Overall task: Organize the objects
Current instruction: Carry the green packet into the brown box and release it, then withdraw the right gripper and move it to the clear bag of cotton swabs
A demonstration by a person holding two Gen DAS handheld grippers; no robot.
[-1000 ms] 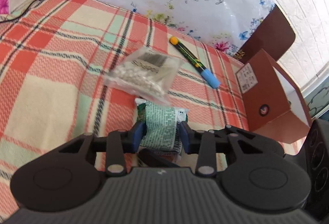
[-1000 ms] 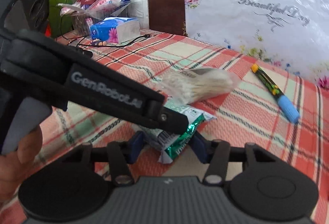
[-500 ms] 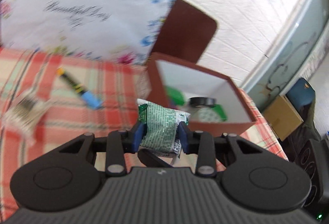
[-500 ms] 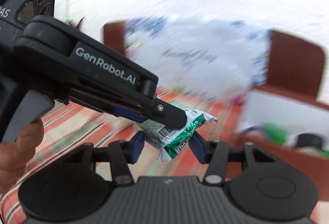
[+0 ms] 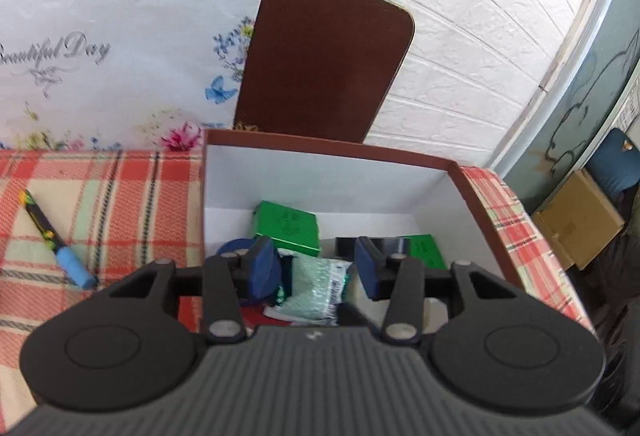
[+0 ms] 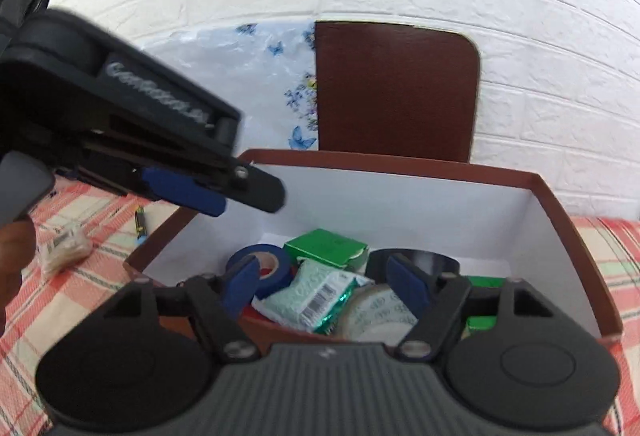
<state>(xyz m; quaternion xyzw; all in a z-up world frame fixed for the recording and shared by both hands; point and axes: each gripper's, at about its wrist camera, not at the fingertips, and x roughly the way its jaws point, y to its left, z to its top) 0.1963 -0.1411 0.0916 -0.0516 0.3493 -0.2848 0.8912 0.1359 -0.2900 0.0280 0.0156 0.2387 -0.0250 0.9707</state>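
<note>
Right wrist view shows the green-and-white packet (image 6: pixel 316 298) lying loose in the brown box (image 6: pixel 560 212), on top of a tape roll (image 6: pixel 262 268) and beside a green carton (image 6: pixel 326 248). The right gripper (image 6: pixel 326 286) has just been opening; its fingers stand well apart with the packet below the gap, untouched. The left gripper (image 5: pixel 316 272) has also been opening, its fingers clear of the packet (image 5: pixel 318 286). The release looks done; a clean finish would be lifting both straight up, clear of the box walls. The packet's long axis runs from near left to far right, barcode face up, tilted slightly. A marker (image 5: pixel 54 242) waits on the bench (image 5: pixel 120 204).
</note>
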